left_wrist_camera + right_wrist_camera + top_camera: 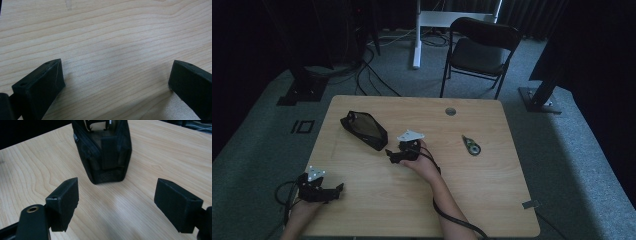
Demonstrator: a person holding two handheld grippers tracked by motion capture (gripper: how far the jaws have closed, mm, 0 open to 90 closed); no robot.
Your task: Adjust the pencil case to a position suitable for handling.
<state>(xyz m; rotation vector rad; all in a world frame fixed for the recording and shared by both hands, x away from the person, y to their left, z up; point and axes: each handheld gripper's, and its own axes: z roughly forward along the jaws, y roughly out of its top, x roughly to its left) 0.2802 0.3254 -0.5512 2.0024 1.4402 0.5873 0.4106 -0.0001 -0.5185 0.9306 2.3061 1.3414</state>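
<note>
From above, the room looked dim and murky, its edges falling into near black around my pale wooden surface (422, 190). Both hand-held gripper cameras were much brighter: soft glare lay on the wood grain, faint shadows pooled beside my black jaws, and the black mesh pouch (105, 152) showed slightly soft.

Ahead of the matt black plastic fingers (65, 202), the pouch (105, 150) looks like woven black cloth with mesh; beneath them the table (150, 157) is smooth, pale, grained wood.
</note>
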